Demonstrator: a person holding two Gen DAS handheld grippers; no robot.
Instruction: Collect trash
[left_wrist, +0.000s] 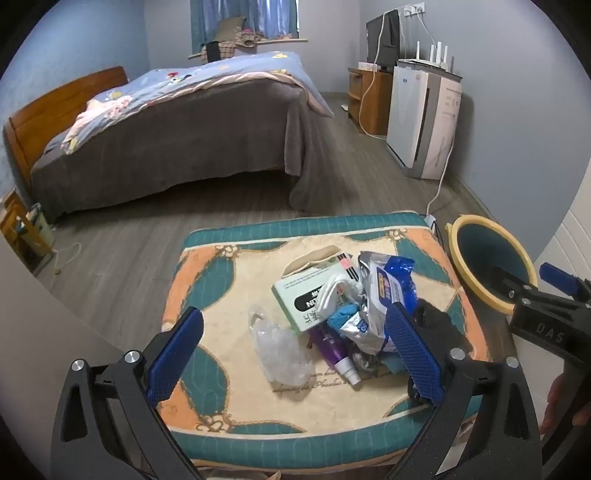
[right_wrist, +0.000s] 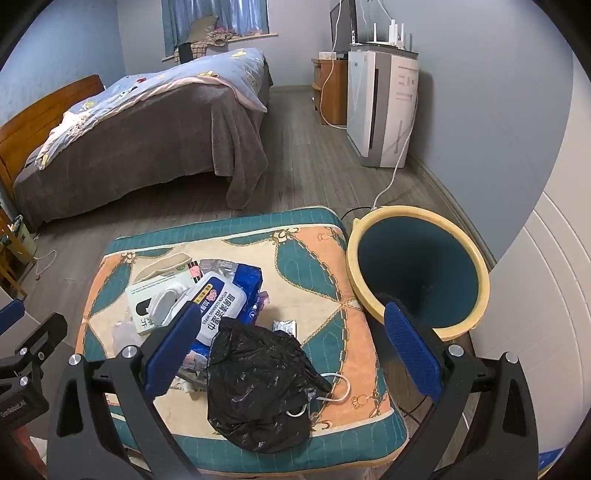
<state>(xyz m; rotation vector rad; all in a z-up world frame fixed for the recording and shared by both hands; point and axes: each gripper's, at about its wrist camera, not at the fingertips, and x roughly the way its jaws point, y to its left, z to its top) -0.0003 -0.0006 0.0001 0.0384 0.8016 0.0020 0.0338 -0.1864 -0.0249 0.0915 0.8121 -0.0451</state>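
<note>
A wooden headboard (left_wrist: 55, 107) is standing at the far left, with the bed (left_wrist: 177, 122) stretching right under a grey blanket and a blue quilt (left_wrist: 207, 77). Grey wood flooring (left_wrist: 122, 266) is running between the bed and the near patterned cushion (left_wrist: 207, 295), which is serving as the work surface.

The left gripper (left_wrist: 291, 354) is hovering released over the cushion's near edge, its blue pads spread wide with nothing clasped. Between them a clear crumpled plastic bag (left_wrist: 280, 350) is lying, and just right of it a green box (left_wrist: 306, 295), a purple tube (left_wrist: 332, 347) and a blue-and-white wipes pack (right_wrist: 221, 306) are sitting heaped together.

The right gripper (right_wrist: 291, 350) is likewise hanging wide apart, above a crumpled black bag (right_wrist: 258, 384) at the cushion's near side.

Just right of the cushion a yellow-rimmed bin (right_wrist: 417, 269) is standing. Far right, a white appliance (right_wrist: 384, 110) is sitting against the wall.
</note>
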